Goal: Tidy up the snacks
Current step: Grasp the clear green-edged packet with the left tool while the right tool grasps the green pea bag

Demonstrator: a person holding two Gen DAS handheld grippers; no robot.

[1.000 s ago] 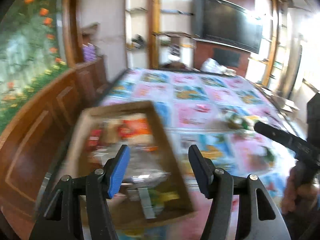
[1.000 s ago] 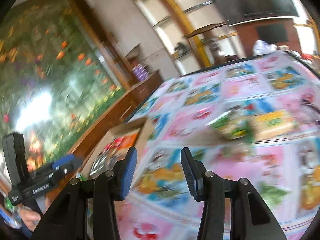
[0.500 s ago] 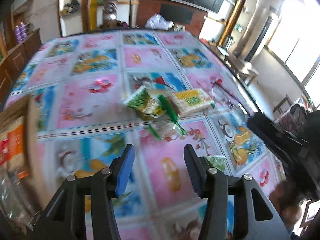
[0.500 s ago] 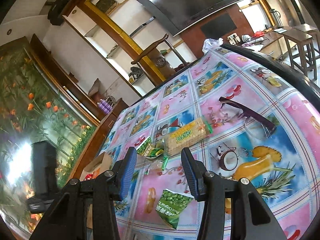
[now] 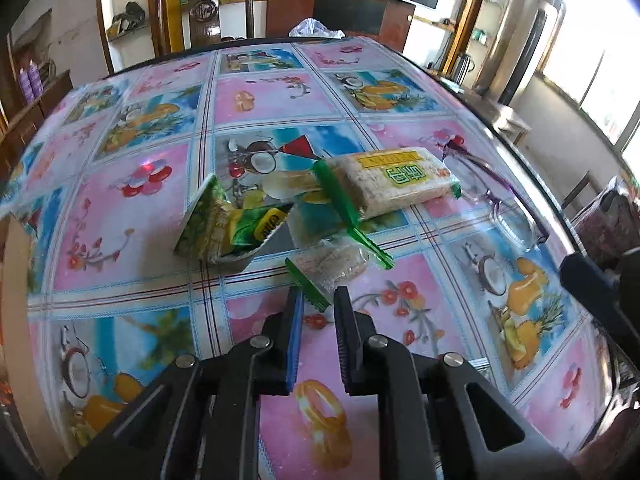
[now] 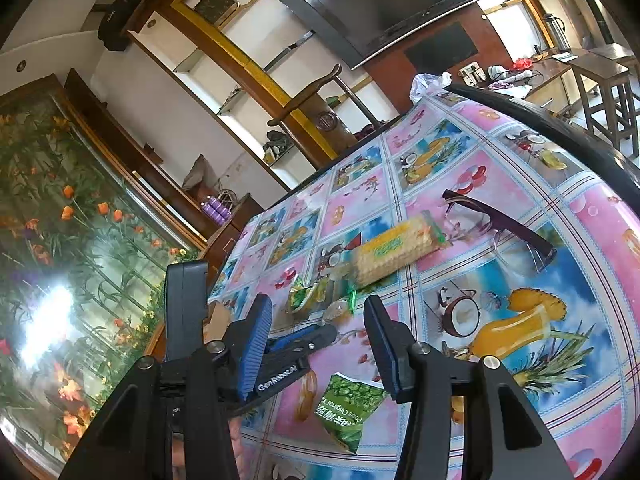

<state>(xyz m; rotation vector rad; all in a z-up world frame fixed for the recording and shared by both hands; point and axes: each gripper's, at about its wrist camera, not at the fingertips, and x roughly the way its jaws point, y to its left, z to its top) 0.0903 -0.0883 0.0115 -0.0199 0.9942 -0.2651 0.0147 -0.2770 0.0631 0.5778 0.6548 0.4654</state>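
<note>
- Fruit-patterned surface [image 5: 280, 96] has replaced the earlier cardboard box under the left gripper [image 5: 317, 300].
- Its fingers have just closed, pinching the small cracker packet's [image 5: 332, 264] green edge.
- Right gripper [image 6: 318, 316] fingers spread, empty.
- Glasses [image 5: 504, 208] lie beside the big cracker pack [image 5: 396, 184].

Glasses [image 5: 505, 204] on tablecloth [image 5: 132, 216]; perhaps television [image 6: 384, 0] behind.

Bright daylight floods in from blown-out white windows [image 5: 612, 80] at two o'clock in the left wrist view, laying glare across the glossy fruit-patterned desk cover [image 5: 120, 208]. A white flare burns on the glazed flower mural [image 6: 48, 320] at nine o'clock. Both views are sharp, with fisheye bending and black corners.
</note>
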